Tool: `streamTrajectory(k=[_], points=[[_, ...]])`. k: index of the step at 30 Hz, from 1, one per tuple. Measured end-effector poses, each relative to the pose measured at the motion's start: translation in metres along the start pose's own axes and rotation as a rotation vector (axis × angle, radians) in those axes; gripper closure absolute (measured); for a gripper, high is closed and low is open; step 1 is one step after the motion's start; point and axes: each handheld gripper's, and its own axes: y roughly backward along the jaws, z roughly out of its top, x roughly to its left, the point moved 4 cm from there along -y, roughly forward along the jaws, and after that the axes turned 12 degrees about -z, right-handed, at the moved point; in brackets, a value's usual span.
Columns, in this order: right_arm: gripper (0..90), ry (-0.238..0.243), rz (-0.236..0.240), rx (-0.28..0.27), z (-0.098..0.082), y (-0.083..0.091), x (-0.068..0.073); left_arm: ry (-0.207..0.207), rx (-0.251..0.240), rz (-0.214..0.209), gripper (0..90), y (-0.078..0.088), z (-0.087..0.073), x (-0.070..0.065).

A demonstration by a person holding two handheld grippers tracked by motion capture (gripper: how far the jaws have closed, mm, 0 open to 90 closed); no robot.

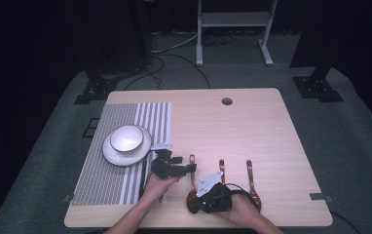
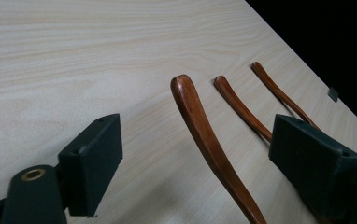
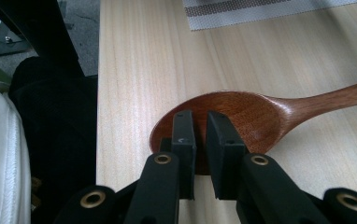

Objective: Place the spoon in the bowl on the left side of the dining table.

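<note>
Close-up: right claw nearly pressed together over spoon bowl; left claw spread astride handle.

Far and right table open to you | three spoons crowd the near edge | bowl on plate blocks left placemat
</note>
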Motion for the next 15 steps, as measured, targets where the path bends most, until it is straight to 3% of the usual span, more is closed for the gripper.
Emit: streamTrajectory(k=[6,11,15], points=[[81.1,0.0,0.003,-0.002,0.0,0.0,0.0,0.006,0.028,0.023,33.0,-0.005,0.0,0.003],[81.1,0.002,-0.003,-0.004,0.0,0.0,0.0,0.016,0.048,-0.019,45.4,-0.011,-0.001,0.002],[81.1,0.005,-0.004,-0.008,-0.001,0.0,0.001,0.015,0.047,-0.026,61.7,-0.015,0.002,0.0]])
